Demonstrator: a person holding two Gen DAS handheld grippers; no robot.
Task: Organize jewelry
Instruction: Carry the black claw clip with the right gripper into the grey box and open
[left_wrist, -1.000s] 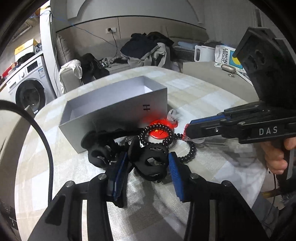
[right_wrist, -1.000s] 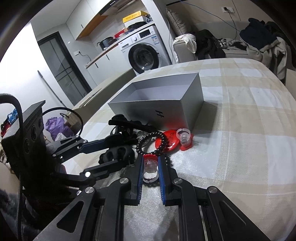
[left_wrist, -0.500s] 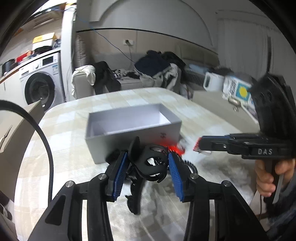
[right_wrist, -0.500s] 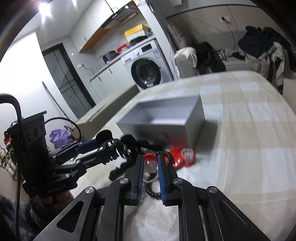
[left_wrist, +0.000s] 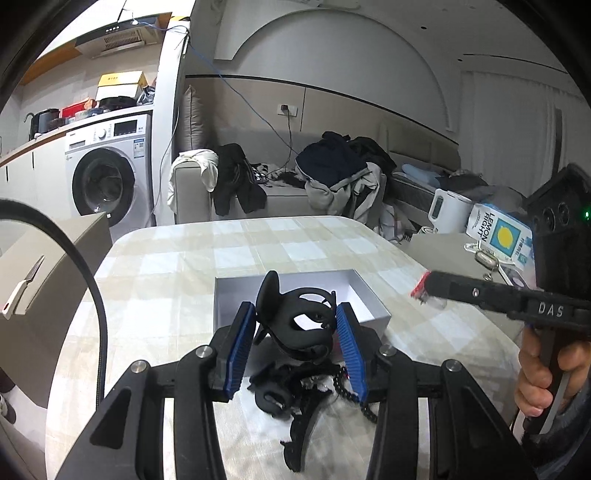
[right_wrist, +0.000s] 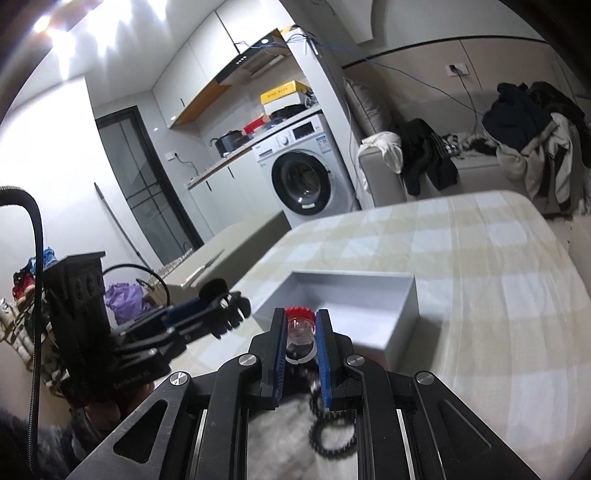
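Below and behind the left tongs (left_wrist: 295, 332), only the left wrist view shows a tangle of black pieces (left_wrist: 291, 391) lying on the checked worktop (left_wrist: 155, 266); the right wrist view instead shows a black beaded bracelet (right_wrist: 332, 439) on the cloth under the right tongs (right_wrist: 301, 332). The left tongs stand partly open, their blue pads pressed on either side of a black looped clip (left_wrist: 299, 325) held up off the worktop. The right tongs are nearly closed on a small clear vial with a red cap (right_wrist: 300, 325) — in the left view the vial appears blurred at their tip. Just beyond both tongs sits the open grey box (right_wrist: 402, 314), its white inside visible from the left. A hand (left_wrist: 535, 373) grips the right handle.
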